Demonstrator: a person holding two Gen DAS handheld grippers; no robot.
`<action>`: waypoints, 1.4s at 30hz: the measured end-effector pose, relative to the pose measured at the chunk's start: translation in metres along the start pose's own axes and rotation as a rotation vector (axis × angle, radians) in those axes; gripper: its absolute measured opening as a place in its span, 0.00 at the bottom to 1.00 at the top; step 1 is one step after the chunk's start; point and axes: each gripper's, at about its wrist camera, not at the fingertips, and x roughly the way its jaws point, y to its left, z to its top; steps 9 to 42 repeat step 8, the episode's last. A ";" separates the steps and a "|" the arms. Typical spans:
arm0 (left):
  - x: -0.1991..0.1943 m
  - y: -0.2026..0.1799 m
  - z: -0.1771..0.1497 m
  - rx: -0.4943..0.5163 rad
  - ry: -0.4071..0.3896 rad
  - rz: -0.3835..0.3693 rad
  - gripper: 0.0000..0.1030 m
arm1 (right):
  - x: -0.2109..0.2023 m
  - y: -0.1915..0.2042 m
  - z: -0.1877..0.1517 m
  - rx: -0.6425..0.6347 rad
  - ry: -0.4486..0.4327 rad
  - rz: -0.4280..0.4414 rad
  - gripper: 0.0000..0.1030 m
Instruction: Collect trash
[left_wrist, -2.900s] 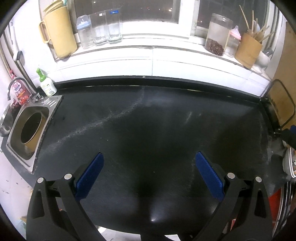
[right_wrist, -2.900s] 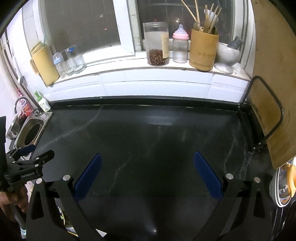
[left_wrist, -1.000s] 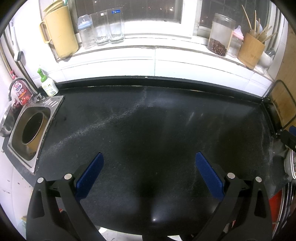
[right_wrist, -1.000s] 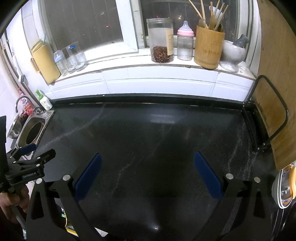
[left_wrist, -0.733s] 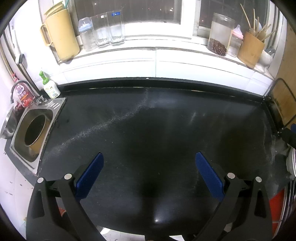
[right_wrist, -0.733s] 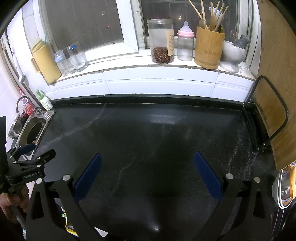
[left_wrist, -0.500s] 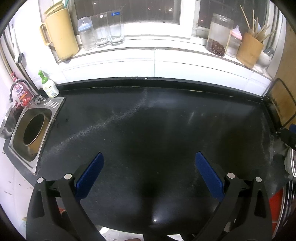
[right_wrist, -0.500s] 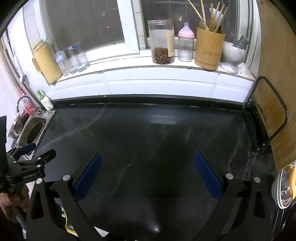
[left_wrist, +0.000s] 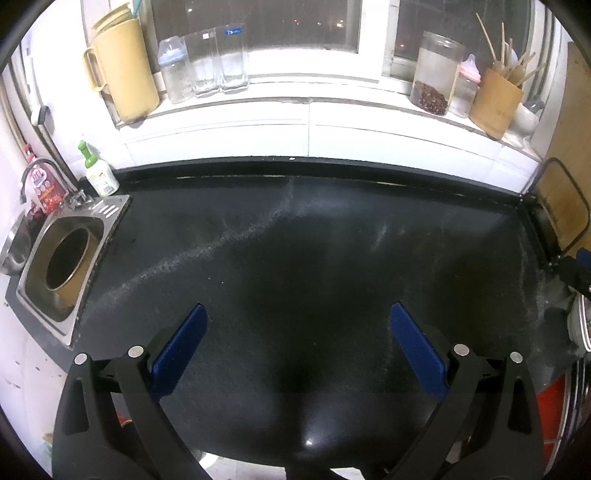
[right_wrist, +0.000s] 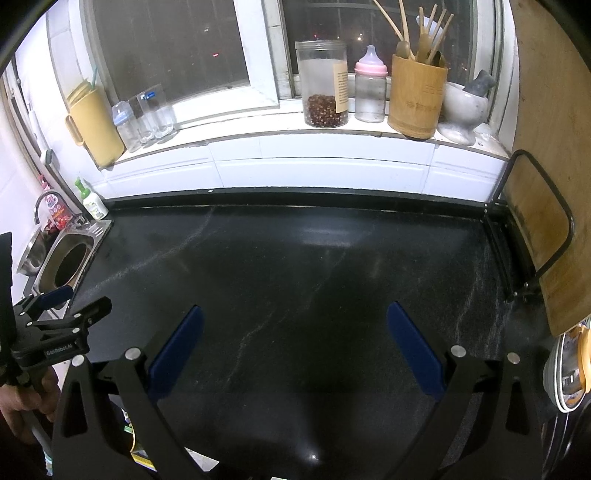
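From the left wrist view, the left hand-held gripper (left_wrist: 295, 343) hung over the near edge of the black, speckled stone table (left_wrist: 314, 258), its two black fingers spread wide with flat blue pads (left_wrist: 179, 345) facing each other and nothing between them. The table's surface was glossy, with a pale dusty streak running from the far edge toward the left. No trash could be seen on it. At the left edge sat a square stainless-steel sink (left_wrist: 68, 258) with a round dark opening, and a small white bottle with a green cap (left_wrist: 98, 173) stood at the far left corner. On the white tiled windowsill beyond the far edge stood a tall yellow plastic pitcher (left_wrist: 123, 70), clear glass tumblers (left_wrist: 218, 59), a glass jar with dark red contents (left_wrist: 434, 85) and a bamboo utensil holder (left_wrist: 496, 98).

From the right wrist view, the right hand-held gripper (right_wrist: 295, 343) likewise hovered above the near edge, fingers wide apart and empty. A wooden cutting board (right_wrist: 546, 166) leaned upright in a black wire rack (right_wrist: 532, 236) at the right edge. A pink-capped baby bottle (right_wrist: 370, 88) and a grey stone mortar with pestle (right_wrist: 461, 107) stood on the sill. At the left, the other gripper showed sideways, held by a hand (right_wrist: 26, 402) on its handle.
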 end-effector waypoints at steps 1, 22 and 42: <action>0.000 -0.001 0.000 0.001 0.002 -0.001 0.94 | 0.001 -0.001 0.000 0.000 0.001 0.001 0.93; 0.012 0.004 -0.001 0.004 0.019 0.011 0.94 | 0.012 -0.009 -0.003 0.006 0.012 0.004 0.93; 0.012 0.004 -0.001 0.004 0.019 0.011 0.94 | 0.012 -0.009 -0.003 0.006 0.012 0.004 0.93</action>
